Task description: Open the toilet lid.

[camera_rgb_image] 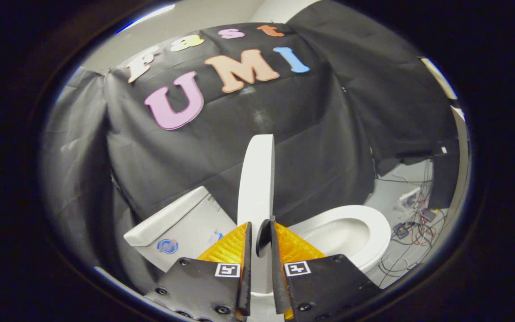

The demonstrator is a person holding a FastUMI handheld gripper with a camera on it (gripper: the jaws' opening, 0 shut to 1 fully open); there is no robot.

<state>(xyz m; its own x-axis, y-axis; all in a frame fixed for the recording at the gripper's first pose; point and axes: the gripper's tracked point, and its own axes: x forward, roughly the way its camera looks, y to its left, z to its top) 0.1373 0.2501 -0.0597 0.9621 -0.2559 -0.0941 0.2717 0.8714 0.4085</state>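
The white toilet lid [256, 179] stands raised, nearly upright and seen edge-on, rising straight ahead from between my fingers. My gripper [257, 227] is shut on the lid's near edge, one finger pressing on each face. Left of the lid sits the white tank [175, 226], which carries a round blue sticker. On the right the white seat [376, 232] lies open to view around the bowl [338, 237]. My fingers hide the lid's lower part.
Black cloth hangs close behind and to both sides of the toilet. On the pale floor to the right of the bowl lie tangled cables [411, 232] and a small dark box [401, 230].
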